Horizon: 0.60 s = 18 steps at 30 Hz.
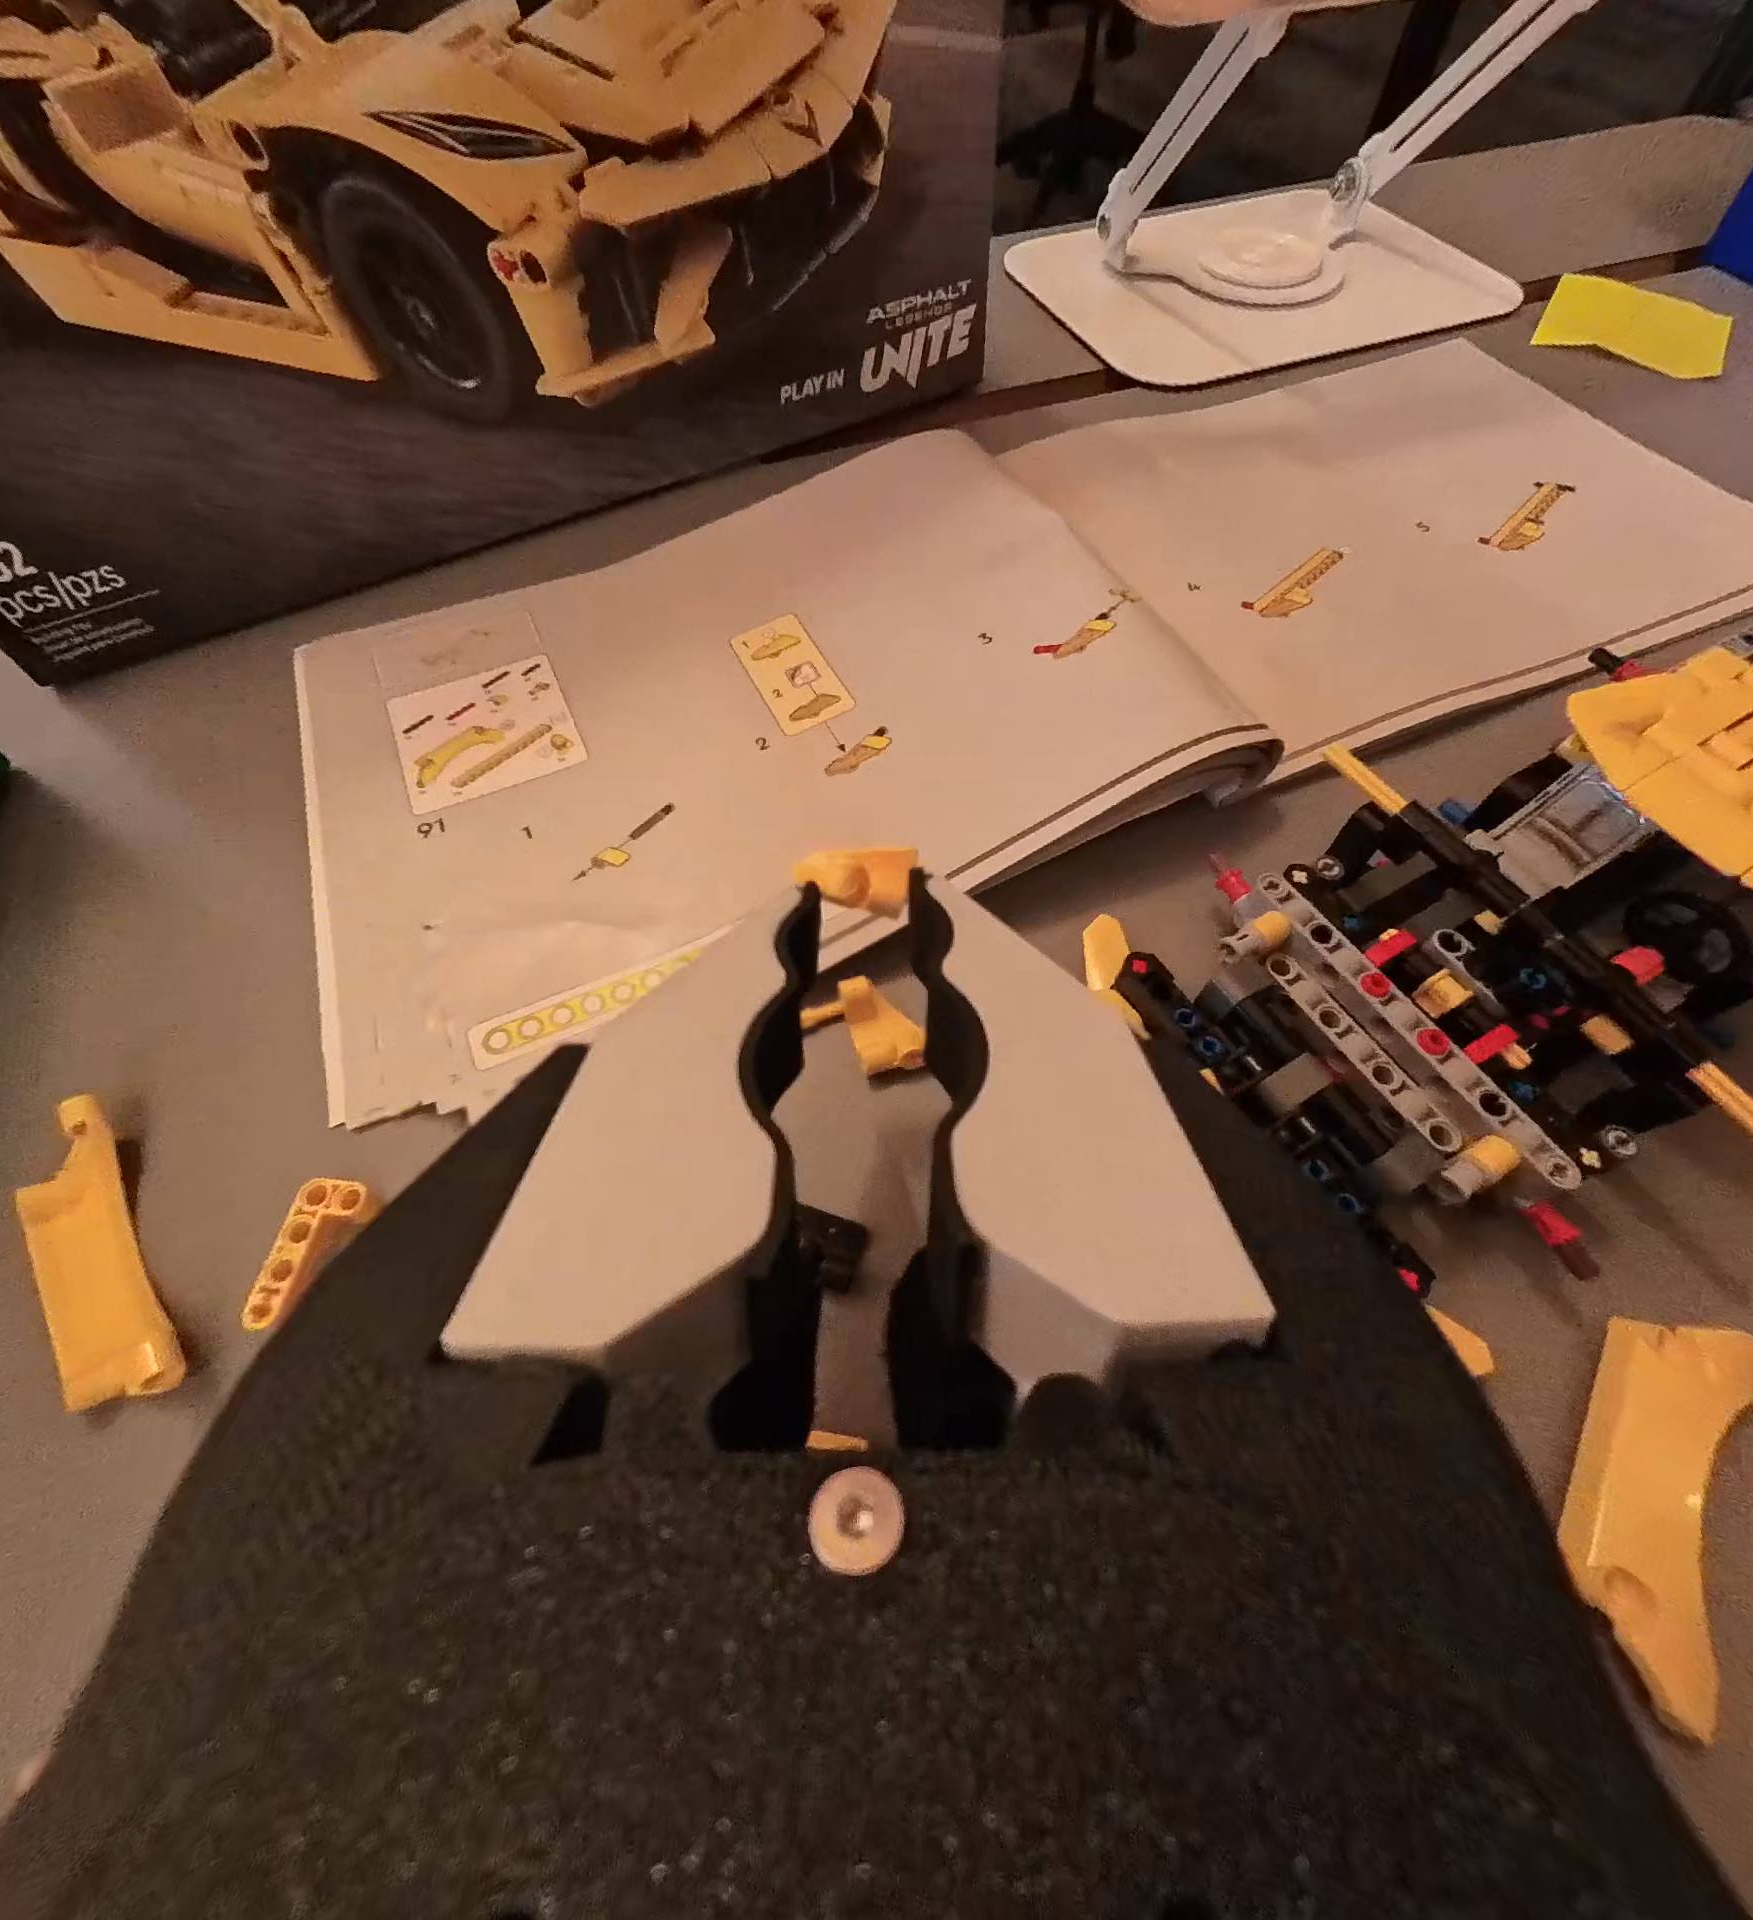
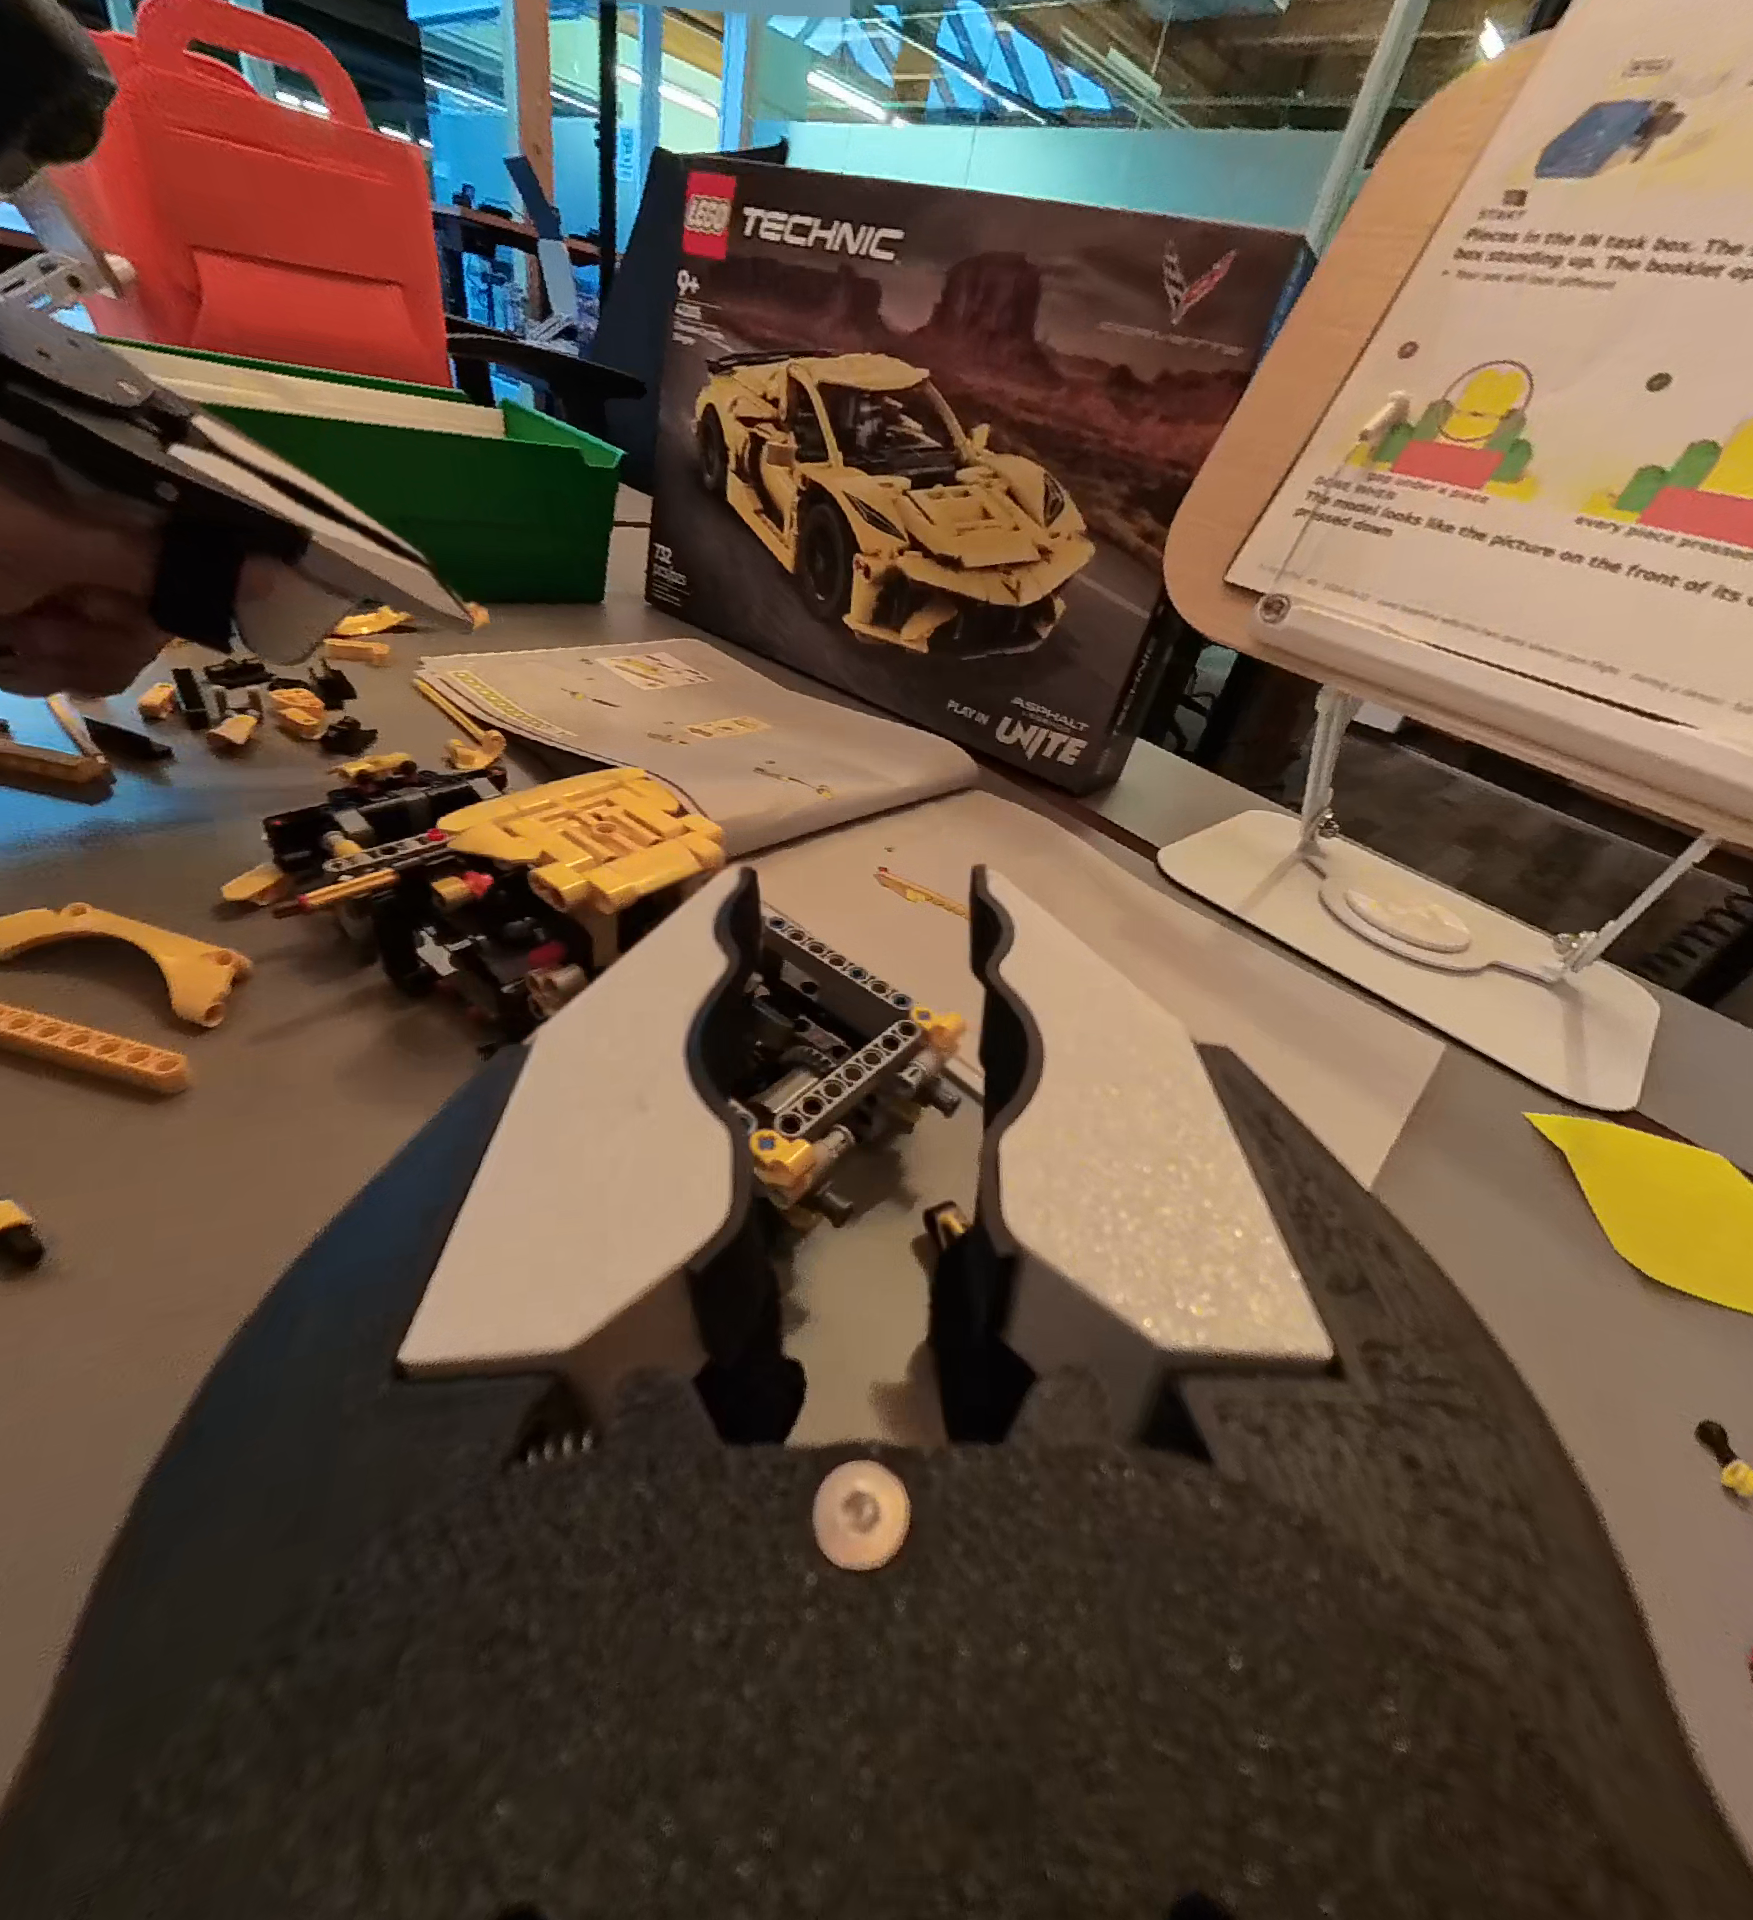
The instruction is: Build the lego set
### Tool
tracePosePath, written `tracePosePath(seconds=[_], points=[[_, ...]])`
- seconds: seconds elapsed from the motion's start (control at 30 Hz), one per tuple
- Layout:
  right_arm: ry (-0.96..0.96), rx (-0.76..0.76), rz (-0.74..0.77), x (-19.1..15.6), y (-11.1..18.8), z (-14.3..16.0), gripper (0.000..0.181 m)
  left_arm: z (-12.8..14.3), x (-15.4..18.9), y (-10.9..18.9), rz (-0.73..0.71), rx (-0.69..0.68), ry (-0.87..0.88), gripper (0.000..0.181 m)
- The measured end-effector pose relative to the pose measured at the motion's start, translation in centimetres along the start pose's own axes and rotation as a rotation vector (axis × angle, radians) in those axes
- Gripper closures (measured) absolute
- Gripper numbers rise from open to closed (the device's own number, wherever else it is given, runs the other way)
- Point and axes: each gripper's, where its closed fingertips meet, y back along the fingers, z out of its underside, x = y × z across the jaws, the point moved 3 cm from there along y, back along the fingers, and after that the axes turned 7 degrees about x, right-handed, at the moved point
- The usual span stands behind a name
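Left gripper (image 1: 859, 883): pinching a small yellow plastic wedge piece (image 1: 856, 878) at its fingertips, above the open paper instruction booklet (image 1: 643, 727).
Right gripper (image 2: 856, 883): standing wide apart, holding nothing.
Half-built black-and-yellow brick car chassis (image 2: 498, 873): lying on the grey table (image 2: 228, 1195).

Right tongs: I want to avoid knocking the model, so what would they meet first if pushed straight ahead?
Probably the part-built car: its grey frame end already sits between the open right tongs. Beyond it lies the open instruction booklet. Depth is hard to judge.
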Motion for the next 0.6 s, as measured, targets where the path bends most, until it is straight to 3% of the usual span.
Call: tracePosePath(seconds=[0.37, 0.47, 0.6], points=[[0.017, -0.021, 0.029, 0.7, 0.3, 0.4, 0.142, -1.2, 1.3, 0.6, 0.059, 0.07, 0.005, 0.165], [0.019, 0.001, 0.015, 0.2, 0.1, -0.2, 0.142, -3.2, 2.6, 1.8, 0.199, 0.216, 0.081, 0.165], [0.016, 0.037, -0.01, -1.0, -0.3, -1.3, 0.142, -7.4, 4.3, 5.6, 0.483, 0.558, 0.219, 0.165]])
